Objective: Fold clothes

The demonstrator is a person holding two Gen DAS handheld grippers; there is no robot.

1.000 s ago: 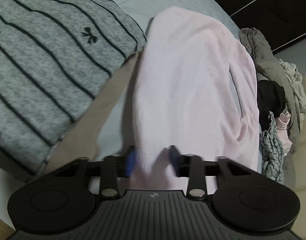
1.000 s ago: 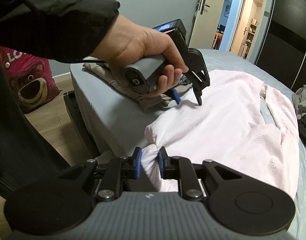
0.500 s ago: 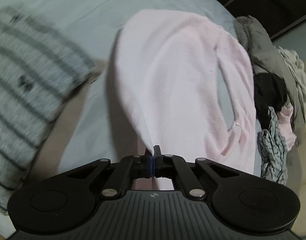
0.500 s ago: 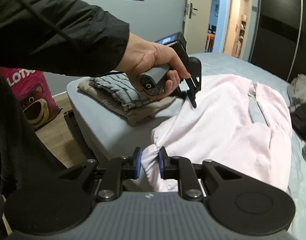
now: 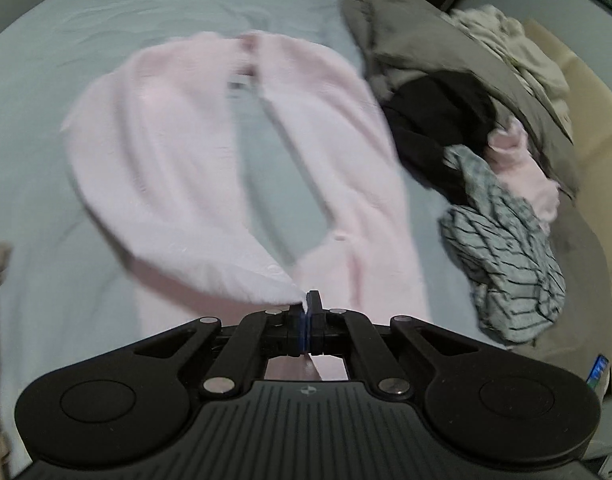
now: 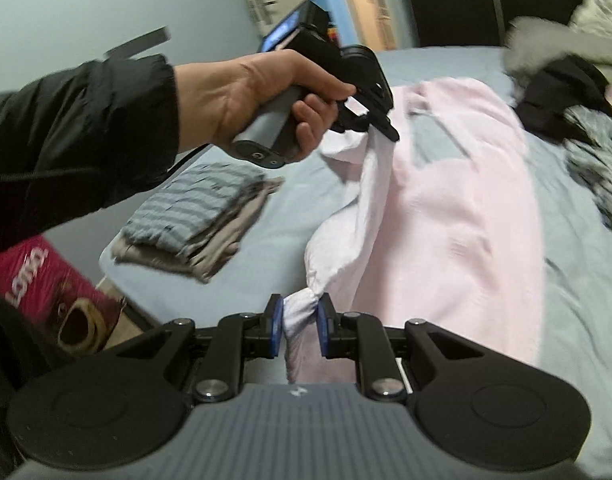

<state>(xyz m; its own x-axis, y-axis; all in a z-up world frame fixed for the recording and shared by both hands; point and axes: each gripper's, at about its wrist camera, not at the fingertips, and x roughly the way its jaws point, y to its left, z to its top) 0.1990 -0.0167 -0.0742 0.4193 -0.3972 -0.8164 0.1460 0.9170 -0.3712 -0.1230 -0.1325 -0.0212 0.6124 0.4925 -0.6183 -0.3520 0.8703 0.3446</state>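
Folded pile (image 6: 194, 220) sits off left. Left gripper (image 5: 306, 304) is pinched tight on a corner of the pink garment (image 5: 166, 168); right gripper (image 6: 300, 320) clamps its bunched edge, lifted over the bed (image 5: 46, 40). Fold underway: next, carry both corners across evenly.

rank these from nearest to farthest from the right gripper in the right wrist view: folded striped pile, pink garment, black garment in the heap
1. pink garment, pinched in the right gripper
2. folded striped pile, to the left at the bed corner
3. black garment, far upper right in the heap
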